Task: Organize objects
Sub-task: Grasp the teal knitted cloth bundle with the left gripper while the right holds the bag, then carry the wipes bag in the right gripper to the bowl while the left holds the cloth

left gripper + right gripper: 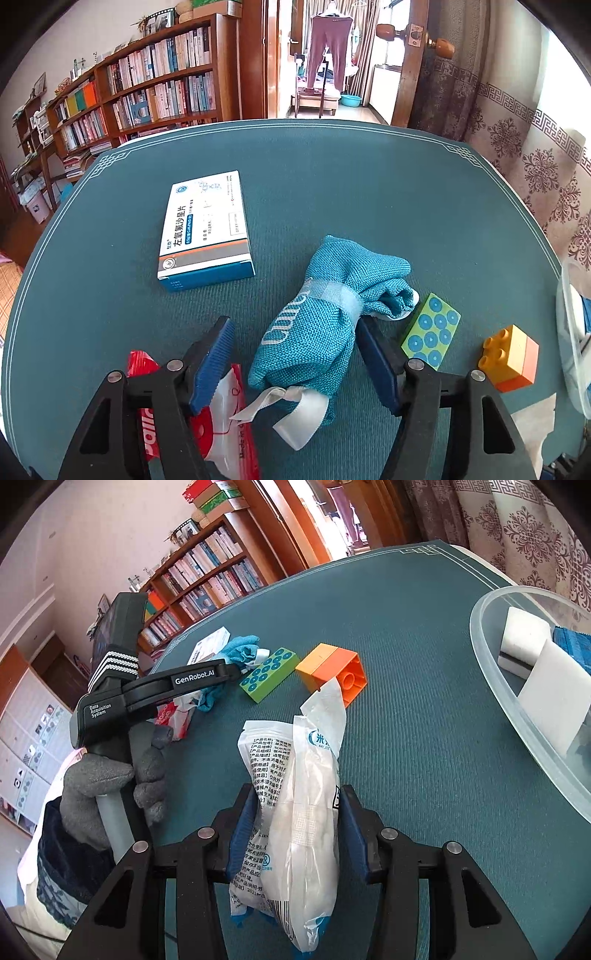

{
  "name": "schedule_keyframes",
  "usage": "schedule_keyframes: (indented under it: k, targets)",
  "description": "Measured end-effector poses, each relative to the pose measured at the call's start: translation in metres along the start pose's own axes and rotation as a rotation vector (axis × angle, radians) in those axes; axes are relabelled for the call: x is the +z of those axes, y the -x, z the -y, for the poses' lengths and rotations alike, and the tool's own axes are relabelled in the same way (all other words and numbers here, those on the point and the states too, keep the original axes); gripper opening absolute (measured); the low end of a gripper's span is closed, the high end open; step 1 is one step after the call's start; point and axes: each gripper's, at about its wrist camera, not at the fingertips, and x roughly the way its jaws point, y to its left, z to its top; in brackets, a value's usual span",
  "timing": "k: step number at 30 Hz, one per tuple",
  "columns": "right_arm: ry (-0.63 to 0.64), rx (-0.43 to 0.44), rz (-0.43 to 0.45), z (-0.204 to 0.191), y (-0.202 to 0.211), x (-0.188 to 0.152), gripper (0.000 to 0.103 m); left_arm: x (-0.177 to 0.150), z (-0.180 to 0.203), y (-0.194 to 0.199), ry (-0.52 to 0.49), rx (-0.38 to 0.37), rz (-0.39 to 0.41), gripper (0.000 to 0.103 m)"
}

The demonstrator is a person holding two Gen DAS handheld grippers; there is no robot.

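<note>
Left wrist view
Left claw [295,363]: spread wide, its blue pads on either side of the teal fabric pouch [319,317]; the right pad sits close against the pouch, the left pad stands apart from it.
Teal pouch: lies on the desk [369,192], bound by a pale strap, a white ribbon at its near end.
Medicine box [205,230]: flat on the desk, beyond and left of the pouch, apart from it.
Red-and-white packet [221,417]: under the left finger, just beside the pouch.
Green dotted block [430,330]: just right of the pouch.
Yellow-orange brick [511,358]: right of the green block, near the desk's edge.

Right wrist view
Right claw [297,834]: pinching a white plastic packet [295,805] printed with Chinese text, both pads pressed to its sides.
Clear bowl [491,657]: at the right on the desk, holding a white sponge [521,637] and a white card.
Orange brick [332,672]: on its side, beyond the packet.
Green block [267,677]: left of the brick, near it.
Left claw's body [162,694]: held by a grey-gloved hand [110,782], over the teal pouch.
</note>
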Motion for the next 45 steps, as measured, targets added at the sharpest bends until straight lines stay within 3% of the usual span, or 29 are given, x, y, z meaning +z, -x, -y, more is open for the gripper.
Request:
schedule_keyframes:
  k: [7,13,18,20,21,25,30,45]
  targets:
    - [0.096,-0.084,-0.002,-0.013,0.001,-0.008,0.059,-0.001,-0.004,0.003,0.023,-0.041,0.024,0.046]
    - [0.198,-0.171,-0.010,-0.030,-0.002,-0.019,0.068,-0.001,-0.014,0.010,0.066,-0.083,0.050,0.042]
    - [0.233,-0.219,-0.005,-0.036,-0.004,-0.024,0.066,0.004,-0.022,0.026,0.102,-0.134,0.095,0.041]
    - [0.238,-0.240,0.000,-0.038,-0.004,-0.024,0.052,0.005,-0.024,0.034,0.107,-0.150,0.114,0.041]
    - [0.239,-0.247,0.001,-0.038,-0.004,-0.024,0.051,0.006,-0.024,0.038,0.109,-0.157,0.122,0.041]
    - [0.224,-0.236,-0.001,-0.036,-0.002,-0.024,0.050,0.009,-0.021,0.048,0.107,-0.175,0.140,0.041]
    - [0.154,-0.154,0.002,-0.028,0.009,-0.019,0.050,0.008,-0.012,0.055,0.087,-0.190,0.148,0.041]
    - [-0.063,-0.055,0.113,0.012,0.068,0.005,0.049,0.001,0.008,0.064,0.038,-0.228,0.151,0.041]
